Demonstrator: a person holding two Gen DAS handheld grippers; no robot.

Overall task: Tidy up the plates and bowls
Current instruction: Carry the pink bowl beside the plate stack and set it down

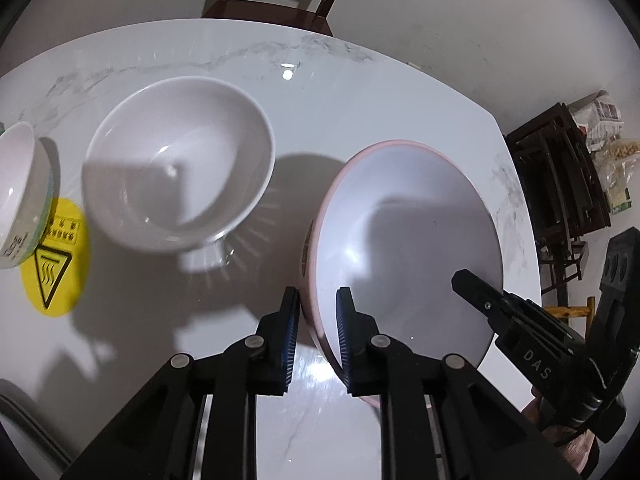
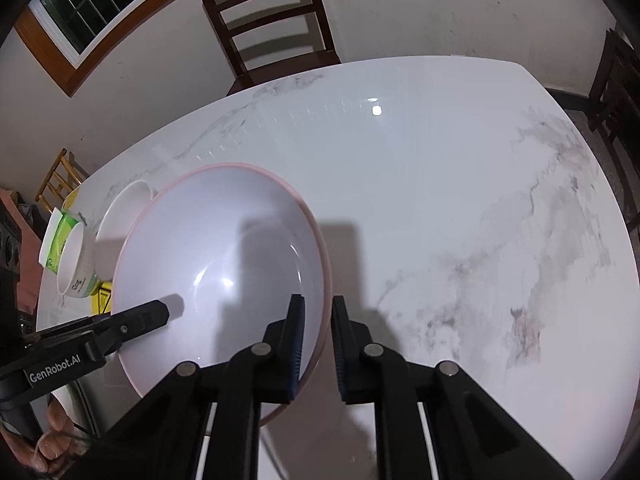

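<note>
**Both grippers clamp the pink bowl's rim**

Our left gripper (image 1: pixel 318 344) and right gripper (image 2: pixel 318 346) each pinch the pink-rimmed bowl (image 1: pixel 408 232) narrowly at opposite rims. Left of it, a white bowl (image 1: pixel 180 160) stands on the marble table (image 2: pixel 440 160); a chair (image 2: pixel 272 20) stands behind.

The left gripper (image 1: pixel 318 344) has its fingers (image 1: pixel 290 340) nearly closed, pinching a rim. The right gripper (image 2: pixel 318 350) clamps likewise, its fingers (image 2: pixel 296 344) narrowly parted, both pointing forward.

"DAS" on right gripper (image 1: pixel 318 344), "GenRobot.AI" on left gripper (image 2: pixel 316 346)
</note>
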